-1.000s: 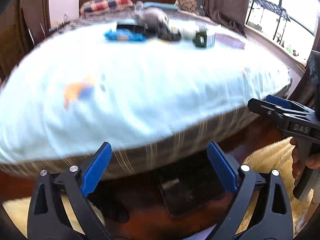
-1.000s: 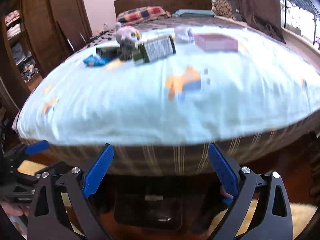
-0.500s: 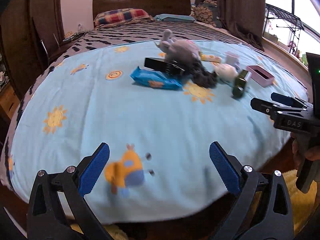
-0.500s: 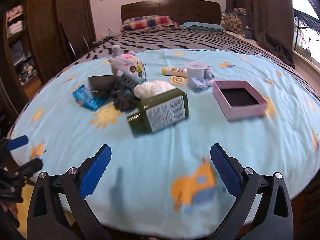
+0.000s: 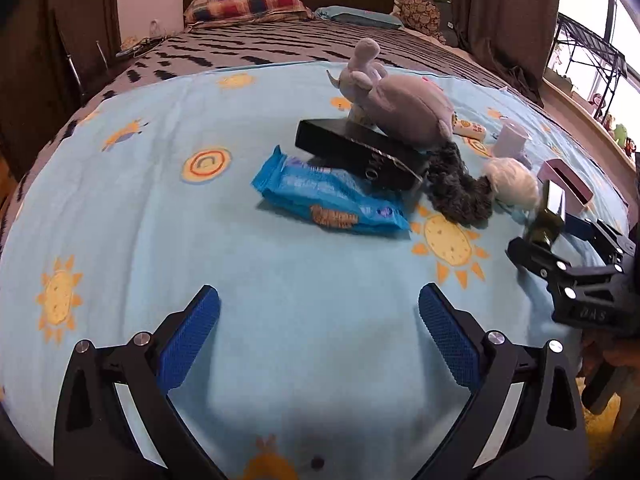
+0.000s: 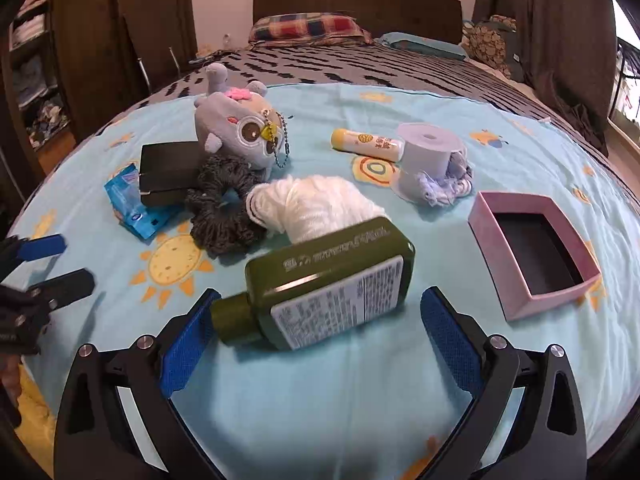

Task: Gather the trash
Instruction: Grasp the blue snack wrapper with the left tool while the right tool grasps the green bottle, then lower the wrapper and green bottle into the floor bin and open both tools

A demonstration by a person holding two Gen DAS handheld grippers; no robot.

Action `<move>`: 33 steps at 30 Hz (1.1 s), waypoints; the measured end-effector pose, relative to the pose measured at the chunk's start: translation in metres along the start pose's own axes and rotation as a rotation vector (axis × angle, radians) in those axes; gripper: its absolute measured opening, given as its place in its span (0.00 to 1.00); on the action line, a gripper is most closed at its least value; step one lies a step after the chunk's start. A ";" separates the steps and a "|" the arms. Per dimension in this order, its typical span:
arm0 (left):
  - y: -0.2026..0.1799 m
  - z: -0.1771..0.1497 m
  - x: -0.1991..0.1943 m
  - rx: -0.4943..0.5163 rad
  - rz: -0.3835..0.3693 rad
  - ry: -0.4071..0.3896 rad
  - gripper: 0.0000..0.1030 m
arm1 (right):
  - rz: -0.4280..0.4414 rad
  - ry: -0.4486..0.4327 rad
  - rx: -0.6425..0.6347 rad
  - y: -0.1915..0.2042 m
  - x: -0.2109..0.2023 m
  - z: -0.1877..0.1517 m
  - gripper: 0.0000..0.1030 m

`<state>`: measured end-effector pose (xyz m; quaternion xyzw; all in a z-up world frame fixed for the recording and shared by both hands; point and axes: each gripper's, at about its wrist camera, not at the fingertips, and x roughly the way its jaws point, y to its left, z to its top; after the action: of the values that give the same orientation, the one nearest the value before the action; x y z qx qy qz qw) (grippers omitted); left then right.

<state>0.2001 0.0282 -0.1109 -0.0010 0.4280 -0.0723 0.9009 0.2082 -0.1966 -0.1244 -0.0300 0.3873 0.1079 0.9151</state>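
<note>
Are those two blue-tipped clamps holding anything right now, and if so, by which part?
Nothing is held. The left gripper is open over bare blue sheet. The right gripper is open, its jaws either side of the lying dark green plastic bottle, not touching it.

I'm working in a home bedroom: a bed (image 6: 400, 120) with wooden headboard (image 6: 356, 4), plaid pillow (image 6: 308, 28), dark curtains (image 6: 560, 20) and wardrobe (image 6: 120, 32).

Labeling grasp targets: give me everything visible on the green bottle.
The green bottle is dark olive, flat-sided, plastic by its look, with a round cap of the same colour pointing left. It lies on its side on the blue sheet, white printed label up, embossed text along its upper edge. White yarn touches its far side. The right tongs straddle it, open.
</note>
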 end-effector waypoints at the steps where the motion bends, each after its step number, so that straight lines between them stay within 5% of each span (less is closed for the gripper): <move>1: 0.000 0.004 0.004 0.002 0.005 -0.004 0.92 | 0.006 -0.007 0.000 0.000 0.000 0.001 0.96; 4: 0.000 0.013 0.012 0.000 -0.014 -0.010 0.92 | 0.014 -0.017 -0.011 0.000 0.003 0.001 0.84; 21: -0.013 0.049 0.050 0.046 0.003 0.010 0.92 | 0.059 -0.032 0.009 -0.006 0.004 0.004 0.84; 33: -0.021 0.040 0.040 0.112 0.043 -0.018 0.75 | 0.054 -0.043 0.017 -0.008 0.001 0.004 0.84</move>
<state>0.2533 0.0002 -0.1156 0.0579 0.4151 -0.0768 0.9047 0.2135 -0.2032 -0.1226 -0.0094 0.3693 0.1301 0.9201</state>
